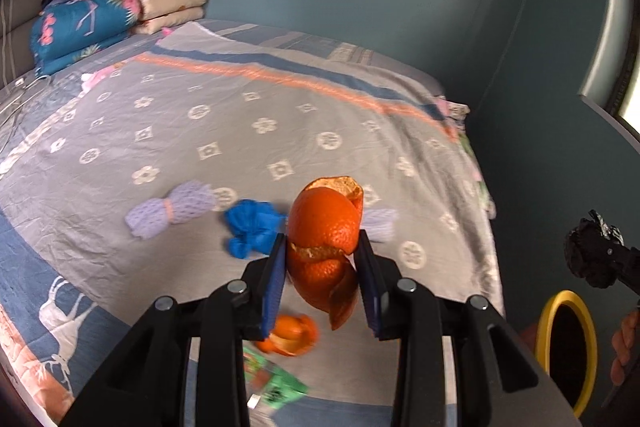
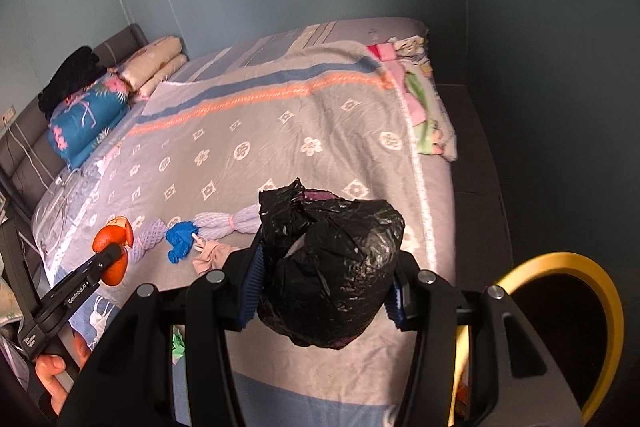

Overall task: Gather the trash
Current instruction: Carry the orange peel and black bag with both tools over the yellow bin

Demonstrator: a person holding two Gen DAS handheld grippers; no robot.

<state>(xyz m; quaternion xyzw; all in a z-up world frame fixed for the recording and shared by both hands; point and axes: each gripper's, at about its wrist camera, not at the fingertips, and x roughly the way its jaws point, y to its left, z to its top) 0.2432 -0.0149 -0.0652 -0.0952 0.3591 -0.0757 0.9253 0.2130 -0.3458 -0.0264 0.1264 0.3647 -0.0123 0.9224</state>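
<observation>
Bed with grey patterned cover fills the room. Left hand-held gripper clamped on orange peel, lifted over the near edge. Right hand-held gripper clamped on black bag, beside the yellow bin. Blue glove, net sleeve, peel scrap lie near that edge.

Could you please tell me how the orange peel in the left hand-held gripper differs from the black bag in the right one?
The orange peel is bright, stiff and curled open; the black bag is dark, crinkled and bundled shut. The peel is slim between its pads; the bag bulges past its pads. Both are clamped and lifted off the bed, near the yellow-rimmed bin.
</observation>
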